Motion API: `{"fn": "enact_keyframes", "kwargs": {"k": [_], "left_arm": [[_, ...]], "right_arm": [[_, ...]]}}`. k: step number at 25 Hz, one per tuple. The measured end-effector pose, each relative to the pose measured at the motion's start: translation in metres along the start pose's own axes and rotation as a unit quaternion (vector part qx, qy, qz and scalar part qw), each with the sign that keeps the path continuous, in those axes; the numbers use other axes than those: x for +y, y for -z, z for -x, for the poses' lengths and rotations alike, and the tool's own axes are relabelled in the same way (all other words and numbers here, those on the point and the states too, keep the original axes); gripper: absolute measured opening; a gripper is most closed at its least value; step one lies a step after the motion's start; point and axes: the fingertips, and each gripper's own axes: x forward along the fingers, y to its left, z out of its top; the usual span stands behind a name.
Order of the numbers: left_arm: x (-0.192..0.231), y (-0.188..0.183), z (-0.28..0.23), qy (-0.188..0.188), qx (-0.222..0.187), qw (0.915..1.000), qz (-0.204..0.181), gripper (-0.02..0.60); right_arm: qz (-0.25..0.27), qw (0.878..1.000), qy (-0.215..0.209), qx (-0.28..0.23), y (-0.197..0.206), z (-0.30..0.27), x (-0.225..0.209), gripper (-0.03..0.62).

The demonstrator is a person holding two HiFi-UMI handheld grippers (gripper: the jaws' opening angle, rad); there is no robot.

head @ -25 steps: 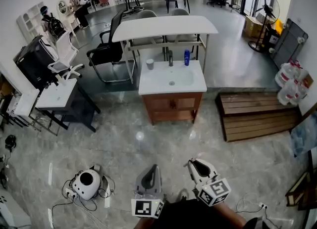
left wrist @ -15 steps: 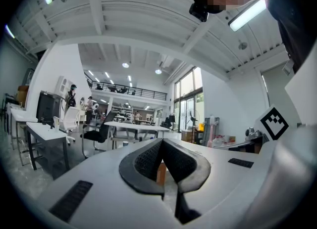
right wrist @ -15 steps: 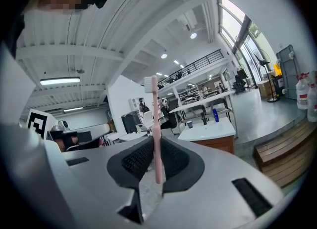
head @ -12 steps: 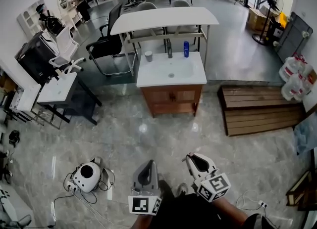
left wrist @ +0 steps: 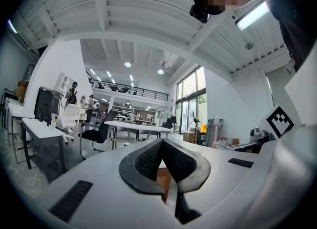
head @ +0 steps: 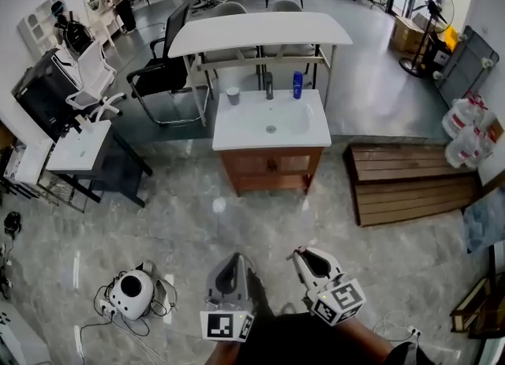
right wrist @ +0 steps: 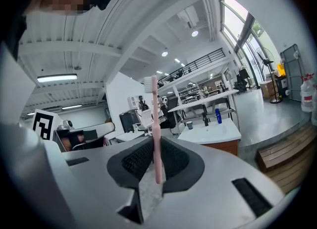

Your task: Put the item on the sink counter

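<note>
The floor (head: 197, 221) is polished grey stone, glossy with reflections. At twelve o'clock, the sink counter (head: 237, 131) has a smooth, glossy white top on a brown wooden cabinet (head: 268, 170). At three o'clock is a slatted wooden platform (head: 410, 182). The toothbrush (right wrist: 154, 104) is smooth pink plastic, set between the ribbed matt black pads (right wrist: 134, 160) of the right gripper (right wrist: 155, 149).

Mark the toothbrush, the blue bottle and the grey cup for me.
toothbrush (right wrist: 156, 134): right gripper view, pink handle.
blue bottle (head: 297, 86): head view, bottle body.
grey cup (head: 233, 96): head view, cup wall.
</note>
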Motion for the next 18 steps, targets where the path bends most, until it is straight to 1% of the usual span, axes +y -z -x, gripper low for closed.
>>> {"fn": "enact_keyframes", "kwargs": {"k": [5,12,18], "left_arm": [[0.052,-0.01,-0.057,0.007,-0.004,1.0,0.003,0.017],[0.126,-0.027,-0.131,0.02,0.004,0.9997,0.012,0.017],[0.186,-0.029,-0.176,0.035,0.009,0.9991,0.022,0.017]], "right_arm": [[0.005,1.0,0.009,0.001,-0.021,-0.071,-0.014,0.046],[0.005,1.0,0.025,0.003,-0.054,-0.175,-0.027,0.046],[0.004,0.999,0.041,0.003,-0.068,-0.256,-0.031,0.046]]}}
